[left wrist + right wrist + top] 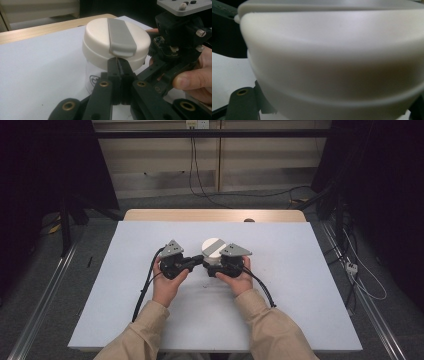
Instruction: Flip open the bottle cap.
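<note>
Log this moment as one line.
left gripper: shut, tips at lid's grey strap | right gripper: around jar, grip unclear | jar upright on mat

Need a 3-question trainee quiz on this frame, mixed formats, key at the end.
1. True or false: the jar stands upright on the white sheet, with its cream lid on.
2. Which way does the grey strip run across the lid top? A) rim to rim through the middle B) around the edge C) down the jar's side
3. In the left gripper view, how do the left gripper jaws stand?

Key
1. True.
2. A.
3. Pressed together, their tips at the lid's rim just under the end of the grey strip. The right gripper has the jar between its jaws from the other side.
</note>
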{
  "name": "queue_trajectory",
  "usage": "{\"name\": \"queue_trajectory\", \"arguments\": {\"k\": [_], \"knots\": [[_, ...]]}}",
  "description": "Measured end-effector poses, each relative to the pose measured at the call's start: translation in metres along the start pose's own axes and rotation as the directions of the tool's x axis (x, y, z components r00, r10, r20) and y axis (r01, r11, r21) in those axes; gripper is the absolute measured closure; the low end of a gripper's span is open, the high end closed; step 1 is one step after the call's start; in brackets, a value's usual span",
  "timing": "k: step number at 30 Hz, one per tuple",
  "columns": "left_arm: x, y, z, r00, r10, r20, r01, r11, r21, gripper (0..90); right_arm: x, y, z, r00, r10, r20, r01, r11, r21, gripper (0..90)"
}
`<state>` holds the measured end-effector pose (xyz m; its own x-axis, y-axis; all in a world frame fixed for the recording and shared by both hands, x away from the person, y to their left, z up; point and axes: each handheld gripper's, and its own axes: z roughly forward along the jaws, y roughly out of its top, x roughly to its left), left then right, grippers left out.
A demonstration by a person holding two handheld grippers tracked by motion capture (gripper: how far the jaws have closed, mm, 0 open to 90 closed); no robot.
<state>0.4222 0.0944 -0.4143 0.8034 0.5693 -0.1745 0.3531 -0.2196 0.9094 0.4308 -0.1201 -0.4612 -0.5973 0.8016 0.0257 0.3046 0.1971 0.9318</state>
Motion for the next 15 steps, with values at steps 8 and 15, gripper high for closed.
{"name": "queue_trajectory", "arguments": {"k": [8, 15], "knots": [[0.0000, 0.0007, -0.0002, 1.0000, 0.000, -0.009, 0.000, 1.0000, -0.004, 90.0, 0.0001, -0.0001, 0.0002, 1.0000, -0.001, 0.001, 0.001, 1.000, 0.001, 18.6], [0.0003, 0.0012, -0.0001, 1.0000, -0.004, -0.007, 0.004, 1.0000, -0.008, 90.0, 0.0003, -0.0001, 0.0003, 1.0000, -0.002, 0.002, 0.002, 1.000, 0.001, 18.6]]}}
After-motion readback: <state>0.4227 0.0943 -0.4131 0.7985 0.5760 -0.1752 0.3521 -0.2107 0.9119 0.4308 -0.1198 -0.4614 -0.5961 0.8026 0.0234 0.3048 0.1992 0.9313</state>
